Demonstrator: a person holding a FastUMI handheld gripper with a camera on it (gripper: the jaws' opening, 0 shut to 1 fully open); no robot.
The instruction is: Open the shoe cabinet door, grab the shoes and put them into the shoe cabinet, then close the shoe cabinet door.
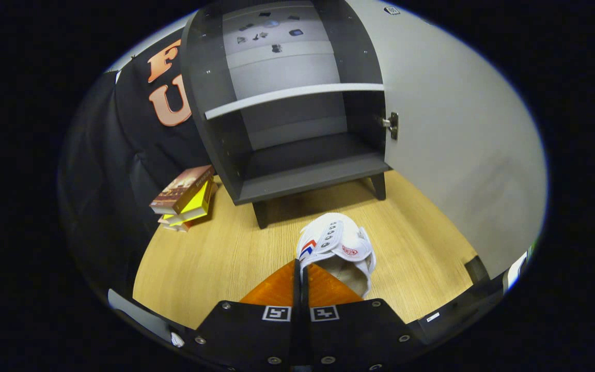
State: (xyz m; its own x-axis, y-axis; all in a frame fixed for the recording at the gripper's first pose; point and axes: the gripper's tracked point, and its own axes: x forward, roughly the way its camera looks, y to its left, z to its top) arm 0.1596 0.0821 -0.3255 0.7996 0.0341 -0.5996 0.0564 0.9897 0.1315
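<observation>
A dark grey shoe cabinet (297,170) stands on short legs beyond the fingers, with a pale shelf (292,95) across its middle. Its door (457,139) is swung wide open to the right, hung on a metal hinge (391,124). The lower compartment holds nothing. A white shoe (339,245) with a red and blue stripe and a red logo hangs just ahead of the fingers, toe pointing toward the cabinet. My gripper (300,266) is shut on the shoe's collar edge, the two fingers nearly touching with the thin rim pinched between them.
A stack of books (186,196), brown cover on top and yellow below, lies on the wooden floor (215,258) left of the cabinet. Black cloth wall (122,155) runs behind and to the left. The open door blocks the right side.
</observation>
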